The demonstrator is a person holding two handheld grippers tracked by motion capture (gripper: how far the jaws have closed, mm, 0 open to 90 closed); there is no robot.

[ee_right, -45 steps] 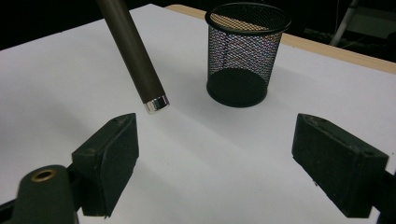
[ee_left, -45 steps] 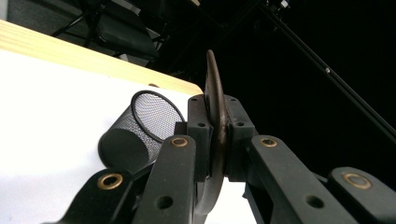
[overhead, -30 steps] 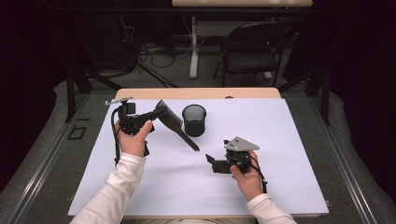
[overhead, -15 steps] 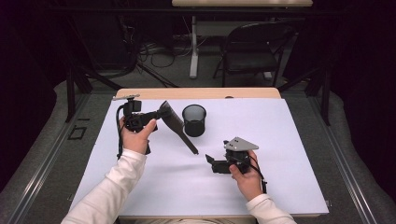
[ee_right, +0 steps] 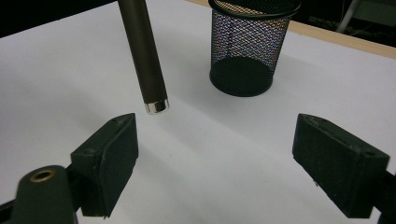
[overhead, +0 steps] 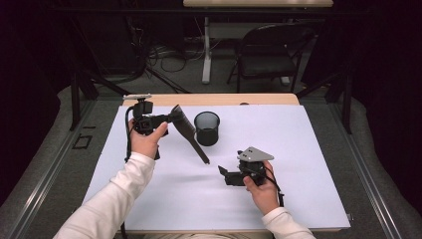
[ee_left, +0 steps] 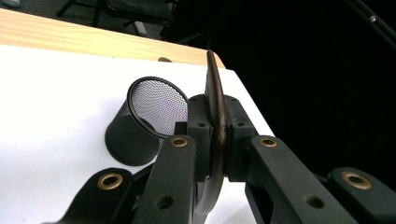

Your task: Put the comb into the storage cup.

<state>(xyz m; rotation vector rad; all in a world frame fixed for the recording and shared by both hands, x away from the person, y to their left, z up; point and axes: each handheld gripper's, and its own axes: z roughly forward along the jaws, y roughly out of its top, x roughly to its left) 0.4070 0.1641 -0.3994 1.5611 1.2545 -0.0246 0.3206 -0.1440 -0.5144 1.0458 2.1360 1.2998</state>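
A dark spatula-like tool (overhead: 189, 134) with a flat blade and a long round handle hangs slanted above the white sheet. My left gripper (overhead: 168, 118) is shut on its blade, seen edge-on as the tool (ee_left: 215, 116) between the pads in the left gripper view. The handle slopes down toward my right gripper (overhead: 225, 174), which rests low on the sheet and stands open with nothing in it. In the right gripper view the tool's (ee_right: 142, 56) metal-capped handle end hovers just beyond the left jaw of my right gripper (ee_right: 215, 140). A black mesh cup (overhead: 207, 128) stands upright beside the tool.
The white sheet (overhead: 298, 149) covers most of the wooden table (overhead: 259, 99). The mesh cup (ee_right: 247, 51) stands ahead of the right gripper, and the cup (ee_left: 149, 116) lies left of the left jaws. A chair (overhead: 268, 55) and cables sit on the floor beyond the table.
My left hand has shifted slightly right and turned a little with the tool still held. The right gripper has not moved.
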